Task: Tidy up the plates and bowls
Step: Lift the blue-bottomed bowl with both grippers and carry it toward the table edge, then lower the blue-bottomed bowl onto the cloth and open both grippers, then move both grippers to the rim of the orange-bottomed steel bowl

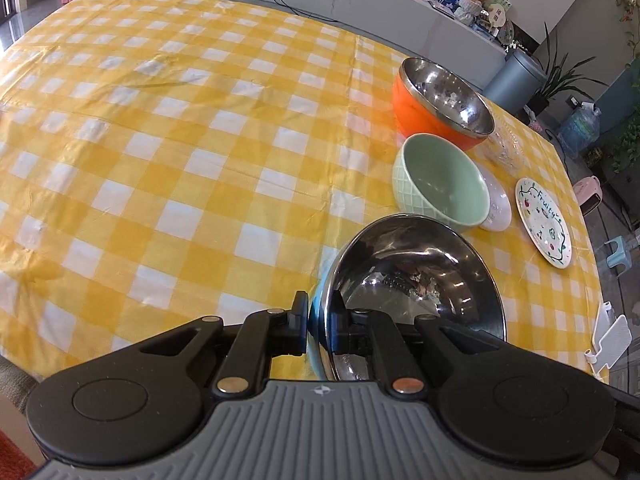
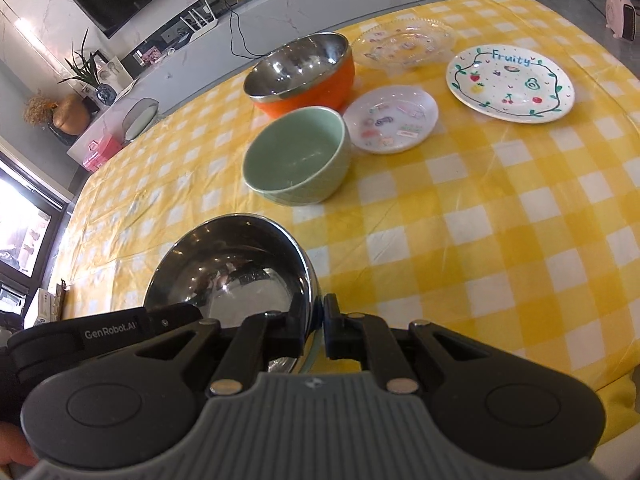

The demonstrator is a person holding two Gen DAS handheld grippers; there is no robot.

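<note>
A steel bowl with a pale blue outside (image 1: pixel 416 280) (image 2: pixel 232 268) is held by both grippers near the table's front edge. My left gripper (image 1: pixel 320 314) is shut on its left rim, one pad inside and one outside. On the opposite rim my right gripper (image 2: pixel 316 322) is shut the same way. Beyond it stand a green bowl (image 1: pixel 440 184) (image 2: pixel 296 156) and an orange bowl with a steel inside (image 1: pixel 440 104) (image 2: pixel 300 72). A small white plate (image 2: pixel 390 120) (image 1: pixel 498 204), a "Fruity" plate (image 2: pixel 510 84) (image 1: pixel 544 224) and a clear glass plate (image 2: pixel 404 42) lie to the right.
The yellow checked tablecloth (image 1: pixel 180 140) stretches wide to the left of the dishes. The left gripper's body (image 2: pixel 108 332) shows at the lower left of the right wrist view. A counter with a TV, plants and a pink box runs behind the table.
</note>
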